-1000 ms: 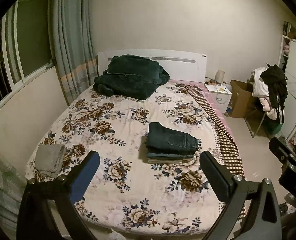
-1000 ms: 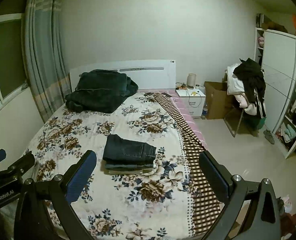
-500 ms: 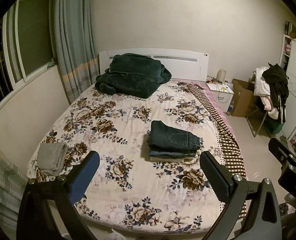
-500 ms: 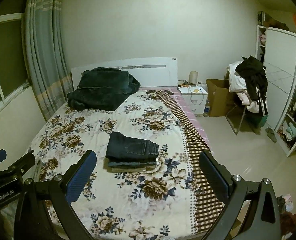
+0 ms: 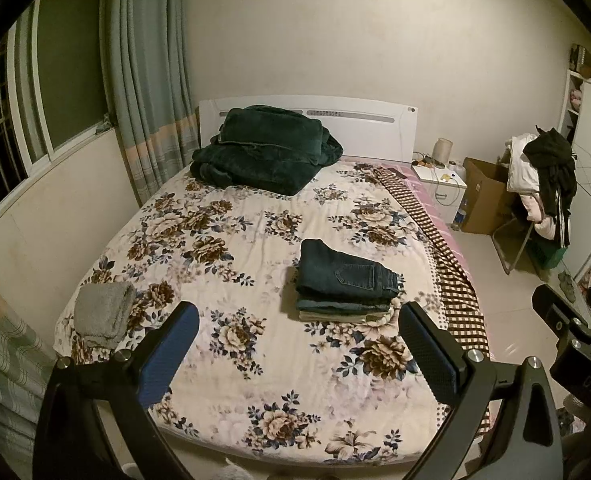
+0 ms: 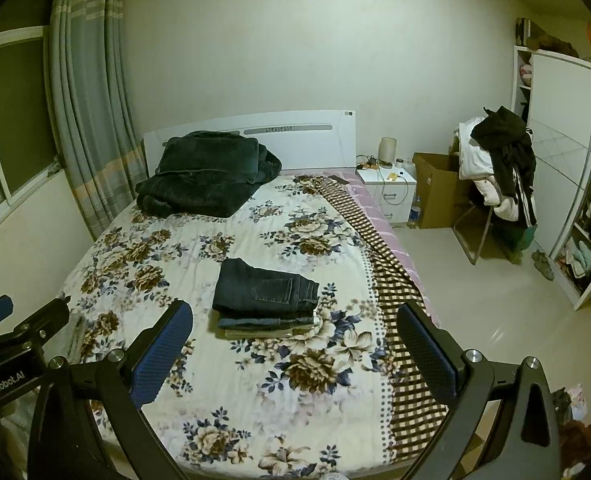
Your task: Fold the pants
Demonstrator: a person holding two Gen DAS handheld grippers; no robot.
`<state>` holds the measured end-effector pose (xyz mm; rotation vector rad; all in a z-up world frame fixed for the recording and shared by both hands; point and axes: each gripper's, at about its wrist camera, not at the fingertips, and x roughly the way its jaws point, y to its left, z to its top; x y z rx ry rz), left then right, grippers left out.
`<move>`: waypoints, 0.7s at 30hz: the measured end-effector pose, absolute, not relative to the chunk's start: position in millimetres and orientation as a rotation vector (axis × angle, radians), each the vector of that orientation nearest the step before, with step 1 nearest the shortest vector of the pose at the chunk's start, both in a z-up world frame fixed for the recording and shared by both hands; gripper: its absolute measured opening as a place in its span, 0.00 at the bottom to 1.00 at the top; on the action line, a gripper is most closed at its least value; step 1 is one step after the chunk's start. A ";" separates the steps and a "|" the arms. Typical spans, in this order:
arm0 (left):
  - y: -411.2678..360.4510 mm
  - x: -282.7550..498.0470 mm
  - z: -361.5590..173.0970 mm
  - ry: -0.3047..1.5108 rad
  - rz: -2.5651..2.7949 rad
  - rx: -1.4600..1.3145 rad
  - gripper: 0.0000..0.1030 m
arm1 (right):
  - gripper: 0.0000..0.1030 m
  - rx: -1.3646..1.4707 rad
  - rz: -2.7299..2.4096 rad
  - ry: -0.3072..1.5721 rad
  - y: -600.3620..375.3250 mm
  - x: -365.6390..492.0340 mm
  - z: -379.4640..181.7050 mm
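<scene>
A stack of folded pants [image 5: 345,280], dark jeans on top, lies on the floral bed [image 5: 235,240] right of the middle; it also shows in the right wrist view [image 6: 265,296]. My left gripper [image 5: 299,324] is open and empty, held back from the foot of the bed, well short of the stack. My right gripper [image 6: 295,322] is open and empty too, also back at the foot of the bed. A folded grey garment [image 5: 101,314] lies at the bed's near left corner.
A dark green blanket [image 5: 263,148] is heaped by the headboard. A checked cloth [image 6: 391,280] hangs along the bed's right edge. A nightstand [image 6: 387,196], a cardboard box [image 6: 435,188] and a clothes-laden chair [image 6: 495,168] stand to the right, before a wardrobe [image 6: 563,160].
Both grippers have drawn back and risen slightly from the bed, so the bed and stack sit lower and farther in view. Both stay open and empty.
</scene>
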<state>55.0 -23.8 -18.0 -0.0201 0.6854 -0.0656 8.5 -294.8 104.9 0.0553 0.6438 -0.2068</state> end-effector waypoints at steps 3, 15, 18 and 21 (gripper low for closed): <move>-23.2 50.6 -19.5 0.688 -0.065 -0.022 0.99 | 1.00 0.053 -0.209 0.642 -294.4 8.3 105.1; -22.8 48.7 -19.4 0.687 -0.063 -0.023 0.99 | 1.00 0.054 -0.208 0.643 -293.9 7.4 103.4; -22.9 48.4 -19.3 0.686 -0.063 -0.022 0.99 | 1.00 0.056 -0.207 0.644 -294.1 7.2 102.4; -23.4 44.8 -19.3 0.688 -0.063 -0.023 0.99 | 1.00 0.057 -0.205 0.644 -294.7 7.4 102.1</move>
